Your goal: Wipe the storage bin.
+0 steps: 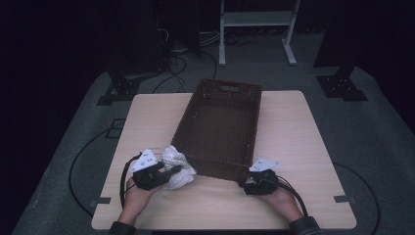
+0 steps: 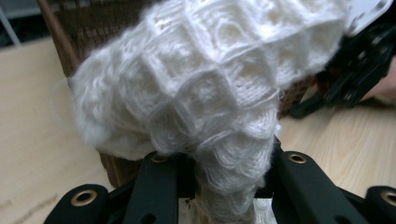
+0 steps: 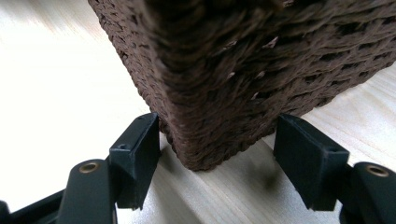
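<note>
A white knitted cloth hangs bunched just above the table at the basket's near left corner, and my left gripper is shut on its lower end. The brown woven basket stands in the middle of the wooden table, long side running away from me. My right gripper straddles the basket's near right corner low down, with a pad against each wall. The left gripper view also catches the basket wall behind the cloth and the right gripper farther off.
The basket's inside looks bare. Past the table's far edge are a white metal frame, loose cables on the floor and two black stand bases. Bare tabletop lies left and right of the basket.
</note>
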The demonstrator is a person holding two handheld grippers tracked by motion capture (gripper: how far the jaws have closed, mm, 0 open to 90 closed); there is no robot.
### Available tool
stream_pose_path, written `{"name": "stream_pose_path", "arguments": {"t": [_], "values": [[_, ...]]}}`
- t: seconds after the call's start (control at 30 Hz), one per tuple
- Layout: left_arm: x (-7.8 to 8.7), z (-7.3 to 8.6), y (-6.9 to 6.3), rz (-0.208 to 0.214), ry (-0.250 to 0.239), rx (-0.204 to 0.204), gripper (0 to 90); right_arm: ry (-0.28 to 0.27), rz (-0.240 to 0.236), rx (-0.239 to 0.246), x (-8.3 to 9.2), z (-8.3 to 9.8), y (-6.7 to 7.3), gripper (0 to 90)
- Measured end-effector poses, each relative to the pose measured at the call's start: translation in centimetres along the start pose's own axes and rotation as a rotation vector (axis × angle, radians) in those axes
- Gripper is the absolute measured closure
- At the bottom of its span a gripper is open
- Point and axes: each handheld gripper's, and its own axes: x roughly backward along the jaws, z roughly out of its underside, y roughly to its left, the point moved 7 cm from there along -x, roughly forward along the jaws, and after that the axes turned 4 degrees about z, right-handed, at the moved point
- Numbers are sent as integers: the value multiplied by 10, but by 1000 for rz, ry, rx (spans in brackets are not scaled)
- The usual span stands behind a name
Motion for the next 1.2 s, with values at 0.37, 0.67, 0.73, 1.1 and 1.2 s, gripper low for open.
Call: {"name": "stream_pose_path", "arguments": {"t": [0.37,0.67,0.73,1.1,1.2], "values": [[-5,-4,-7,31,-2,-14,690,0,0,0,0,0,0,311],[-26,16,0,33,103,-1,688,1,0,-1,0,0,0,311],[-26,18,2,35,113,4,688,1,0,-1,0,0,0,311],[-39,35,5,38,201,16,688,1,0,-1,0,0,0,311],[-45,40,5,45,224,19,687,1,0,-1,0,0,0,311]]}}
